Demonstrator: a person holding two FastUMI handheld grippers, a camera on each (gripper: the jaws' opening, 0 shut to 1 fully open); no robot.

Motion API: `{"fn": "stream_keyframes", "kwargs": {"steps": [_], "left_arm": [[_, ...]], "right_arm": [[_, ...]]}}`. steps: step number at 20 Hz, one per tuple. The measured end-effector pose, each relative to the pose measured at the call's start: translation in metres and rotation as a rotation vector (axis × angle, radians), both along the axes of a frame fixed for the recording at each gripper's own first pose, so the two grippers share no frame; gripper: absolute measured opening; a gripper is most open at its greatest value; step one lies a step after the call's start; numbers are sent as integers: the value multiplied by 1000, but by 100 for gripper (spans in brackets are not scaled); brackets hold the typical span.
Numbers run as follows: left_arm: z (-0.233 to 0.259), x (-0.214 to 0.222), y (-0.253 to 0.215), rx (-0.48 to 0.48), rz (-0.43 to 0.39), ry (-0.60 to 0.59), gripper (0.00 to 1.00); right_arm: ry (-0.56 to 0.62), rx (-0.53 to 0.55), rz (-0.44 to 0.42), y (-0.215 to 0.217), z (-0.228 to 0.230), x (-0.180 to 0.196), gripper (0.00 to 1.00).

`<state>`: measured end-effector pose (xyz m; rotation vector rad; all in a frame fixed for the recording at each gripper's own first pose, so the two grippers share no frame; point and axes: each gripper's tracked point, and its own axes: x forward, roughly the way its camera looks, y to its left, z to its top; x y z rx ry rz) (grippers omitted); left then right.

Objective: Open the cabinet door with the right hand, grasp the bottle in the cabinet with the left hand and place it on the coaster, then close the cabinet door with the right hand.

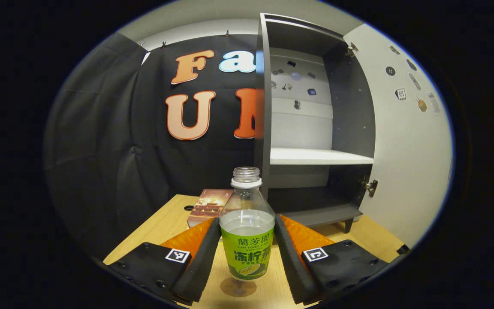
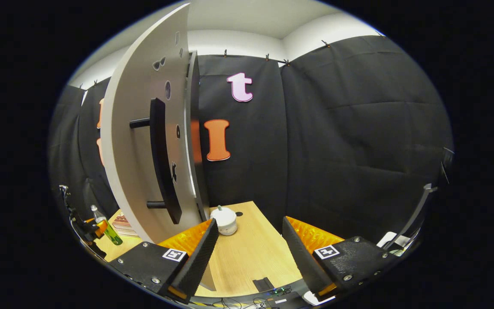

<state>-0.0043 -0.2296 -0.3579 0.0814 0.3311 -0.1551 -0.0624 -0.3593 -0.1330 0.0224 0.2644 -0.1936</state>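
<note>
Green-labelled bottle [image 1: 247,223] stands upright, neck up, pinched in my left tool [image 1: 247,253] above the bench [image 1: 161,223]; my right tool [image 2: 249,253] gapes, holding nothing.

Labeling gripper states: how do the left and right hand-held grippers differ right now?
The left hand-held gripper has both fingers pressed on the bottle, held above the table; the right hand-held gripper is open and holds nothing. The left faces the open cabinet; the right sits beside the door. Both hover over the table.
</note>
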Motion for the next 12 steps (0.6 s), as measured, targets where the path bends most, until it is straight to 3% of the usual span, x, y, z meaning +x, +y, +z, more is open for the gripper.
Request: {"fn": "stream_keyframes", "kwargs": {"steps": [5,12], "left_arm": [[-57,-6,4,48,6,61,81],[-100,-11,4,65,22,113,81]], "right_arm": [[15,1,-40,-10,-3,-1,99],[48,-3,-82,-22,-12,-4,99]]}}
